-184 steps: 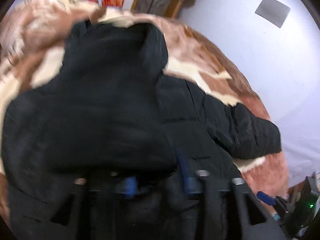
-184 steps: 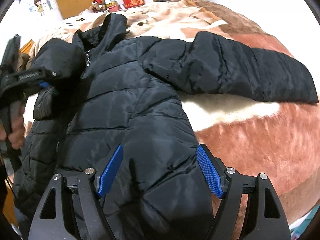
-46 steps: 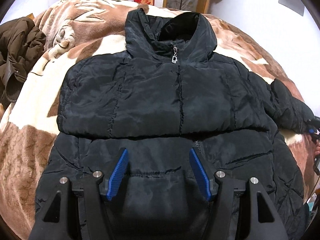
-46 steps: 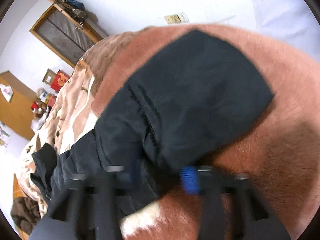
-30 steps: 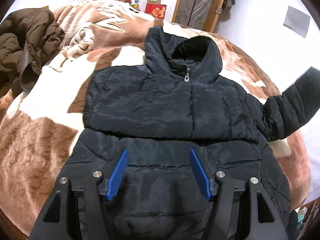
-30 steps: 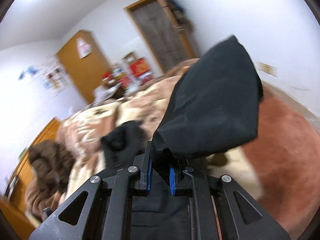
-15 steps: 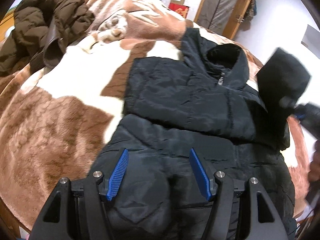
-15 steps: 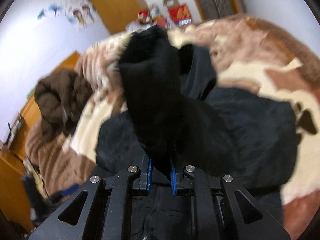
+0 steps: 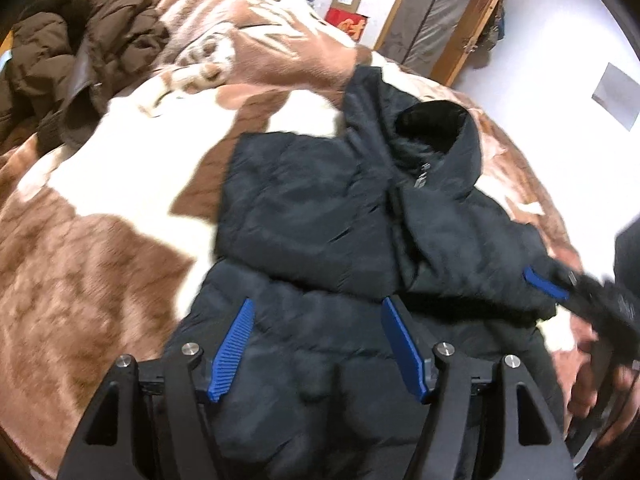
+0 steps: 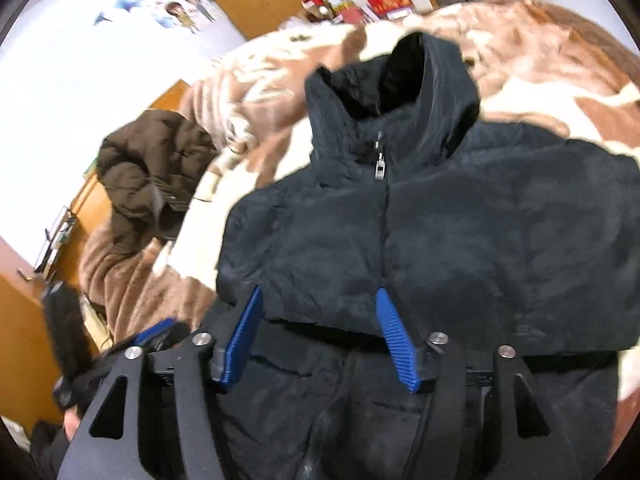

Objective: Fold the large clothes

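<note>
At the bottom of the left wrist view the left gripper (image 9: pixel 316 344) is hanging over the lower front of the black puffer jacket (image 9: pixel 320 220), its blue-padded fingers (image 9: pixel 234 348) standing spread with nothing pinched between them. In the right wrist view the right gripper (image 10: pixel 318 344) is sitting low in the frame in the same way: its jaws have just been opening, and the fingers (image 10: pixel 394 340) are now standing apart over the dark fabric without pressing on it.

The jacket is lying face up on the bed, on a brown-and-cream plush blanket (image 9: pixel 100 248), filling the centre and right of both views. Its quilted shell is looking matt and softly creased. Both sleeves are lying folded across the chest, forming a thick band whose lower edge is crossing the frame just above the fingertips. Above that, the zipper pull (image 10: pixel 379 168) is showing at the closed throat, and the tall collar (image 10: pixel 404 76) is standing open.

At the right edge of the left wrist view, the right gripper is showing blurred, held in a hand (image 9: pixel 588 376).

Further off, a brown jacket (image 9: pixel 76 56) is lying crumpled at the upper left, and wooden doors (image 9: pixel 440 20) are standing along the top.
</note>
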The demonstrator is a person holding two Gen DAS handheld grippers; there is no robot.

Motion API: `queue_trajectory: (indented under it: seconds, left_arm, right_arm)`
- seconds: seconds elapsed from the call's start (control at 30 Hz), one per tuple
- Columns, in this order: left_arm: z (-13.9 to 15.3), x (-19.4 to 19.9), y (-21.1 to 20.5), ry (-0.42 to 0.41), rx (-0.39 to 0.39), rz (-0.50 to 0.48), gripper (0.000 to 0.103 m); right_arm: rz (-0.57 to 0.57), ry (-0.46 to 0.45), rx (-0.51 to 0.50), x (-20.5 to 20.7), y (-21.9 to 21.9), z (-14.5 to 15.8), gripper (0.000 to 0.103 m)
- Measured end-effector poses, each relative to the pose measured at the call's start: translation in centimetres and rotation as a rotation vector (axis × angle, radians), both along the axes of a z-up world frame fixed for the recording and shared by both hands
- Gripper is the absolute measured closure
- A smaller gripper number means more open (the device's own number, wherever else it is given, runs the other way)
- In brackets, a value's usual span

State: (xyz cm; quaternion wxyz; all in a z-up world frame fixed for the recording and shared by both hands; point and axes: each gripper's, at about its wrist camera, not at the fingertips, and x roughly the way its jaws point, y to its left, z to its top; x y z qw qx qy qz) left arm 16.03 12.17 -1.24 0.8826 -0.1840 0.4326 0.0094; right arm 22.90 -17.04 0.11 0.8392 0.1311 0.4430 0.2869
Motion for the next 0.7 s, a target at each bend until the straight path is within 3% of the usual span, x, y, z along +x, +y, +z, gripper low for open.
queue_trajectory:
  seconds: [0.1, 0.33, 0.37, 0.4, 0.43, 0.5, 0.57, 0.7]
  left_arm:
    - [0.0, 2.8, -1.7, -0.015, -0.032, -0.052, 0.029]
    - [-3.6, 10.4, -5.5, 0.075, -0.075, -0.132, 0.031]
    - [-4.0, 11.0, -5.9, 0.076, -0.098, -0.147, 0.046]
    - [-4.1, 11.5, -6.3, 0.077, -0.099, -0.162, 0.076]
    - [-3.9, 11.8, -6.6, 0.08, -0.075, -0.173, 0.084]
    - [-2.7, 11.5, -7.0, 0.034, -0.019, -0.18, 0.092]
    - [-1.7, 10.8, -6.7, -0.013, 0.05, -0.169, 0.093]
    - [-3.0, 11.1, -4.9, 0.025, 0.071, -0.126, 0.093]
  right_arm:
    - [-0.08, -0.022, -0.064, -0.8, -2.8, -0.1, 0.042]
    - [-0.282, -0.005, -0.173, -0.2, -10.3, -1.8, 0.042]
    - [-0.298, -0.007, -0.181, 0.0, -11.1, -1.8, 0.042]
    - [-0.318, -0.01, -0.193, 0.3, -11.6, -1.8, 0.045]
    - [-0.334, -0.012, -0.203, 0.8, -12.2, -1.7, 0.052]
    - [-0.353, -0.018, -0.216, 1.6, -12.6, -1.6, 0.061]
    - [-0.359, -0.035, -0.223, 2.3, -12.8, -1.4, 0.067]
    - [-0.342, -0.023, -0.243, 4.8, -11.6, -2.8, 0.069]
